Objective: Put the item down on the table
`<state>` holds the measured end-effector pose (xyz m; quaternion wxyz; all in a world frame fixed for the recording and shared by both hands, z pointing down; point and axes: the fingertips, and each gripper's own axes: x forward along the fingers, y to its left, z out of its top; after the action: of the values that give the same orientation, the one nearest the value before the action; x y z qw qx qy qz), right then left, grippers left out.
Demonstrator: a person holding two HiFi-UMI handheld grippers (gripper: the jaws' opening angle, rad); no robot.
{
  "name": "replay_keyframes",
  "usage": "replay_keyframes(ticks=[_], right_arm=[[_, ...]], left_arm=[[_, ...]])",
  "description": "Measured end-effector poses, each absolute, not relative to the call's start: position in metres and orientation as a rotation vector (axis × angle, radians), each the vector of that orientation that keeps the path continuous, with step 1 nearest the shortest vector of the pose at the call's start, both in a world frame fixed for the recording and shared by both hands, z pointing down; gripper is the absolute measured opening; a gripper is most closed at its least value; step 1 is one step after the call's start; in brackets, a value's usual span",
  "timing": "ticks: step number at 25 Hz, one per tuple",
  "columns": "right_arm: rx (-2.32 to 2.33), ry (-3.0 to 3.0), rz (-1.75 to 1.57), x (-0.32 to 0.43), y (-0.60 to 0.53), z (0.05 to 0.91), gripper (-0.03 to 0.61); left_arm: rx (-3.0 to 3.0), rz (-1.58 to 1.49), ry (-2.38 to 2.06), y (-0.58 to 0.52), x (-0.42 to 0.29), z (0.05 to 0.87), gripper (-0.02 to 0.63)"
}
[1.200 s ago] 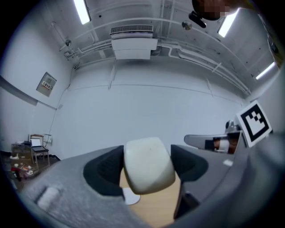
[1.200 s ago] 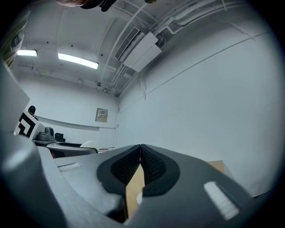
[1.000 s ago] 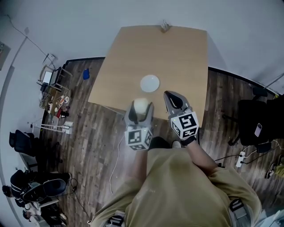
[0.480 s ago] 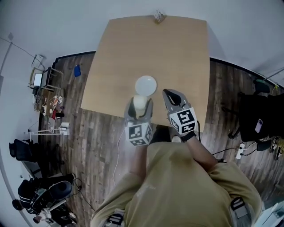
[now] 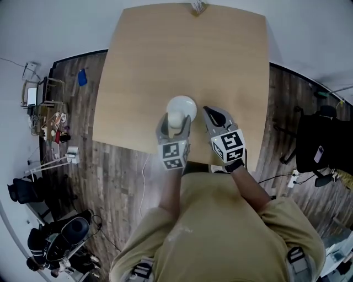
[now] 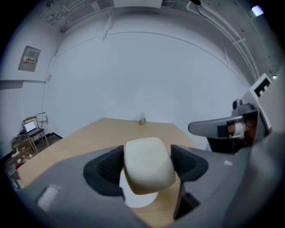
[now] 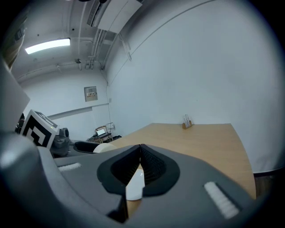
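A pale cream, rounded block [image 5: 175, 120] sits between the jaws of my left gripper [image 5: 174, 118], which is shut on it. In the left gripper view the block [image 6: 148, 165] fills the gap between the dark pads, held above a white plate [image 6: 141, 199]. That plate [image 5: 184, 104] lies on the wooden table [image 5: 165, 60] near its front edge, and the block hangs over the plate's near rim. My right gripper [image 5: 208, 113] hovers just right of the plate. Its jaws meet at the tips [image 7: 140, 149] with nothing between them.
A small holder [image 5: 197, 7] stands at the table's far edge, also seen as a small holder [image 7: 187, 121] against the white wall. Dark wood floor surrounds the table. A black chair [image 5: 314, 148] stands at the right and shelves with clutter [image 5: 49, 118] at the left.
Both grippers have moved forward from the table's front edge over the tabletop. The cream block, still held, now hangs over the plate's near rim.
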<state>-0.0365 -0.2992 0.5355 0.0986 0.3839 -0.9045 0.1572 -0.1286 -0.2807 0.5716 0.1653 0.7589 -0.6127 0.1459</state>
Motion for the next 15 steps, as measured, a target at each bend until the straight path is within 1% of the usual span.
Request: replay_keyframes(ticks=[7, 15], right_arm=[[1.111, -2.577, 0.553, -0.055, -0.333, 0.578, 0.006], [1.102, -2.504, 0.613, -0.062, -0.351, 0.61, 0.006]], left_arm=[[2.082, 0.572, -1.612, -0.327, -0.143, 0.649, 0.328], [2.009, 0.746, -1.473, -0.339, -0.143, 0.723, 0.33]])
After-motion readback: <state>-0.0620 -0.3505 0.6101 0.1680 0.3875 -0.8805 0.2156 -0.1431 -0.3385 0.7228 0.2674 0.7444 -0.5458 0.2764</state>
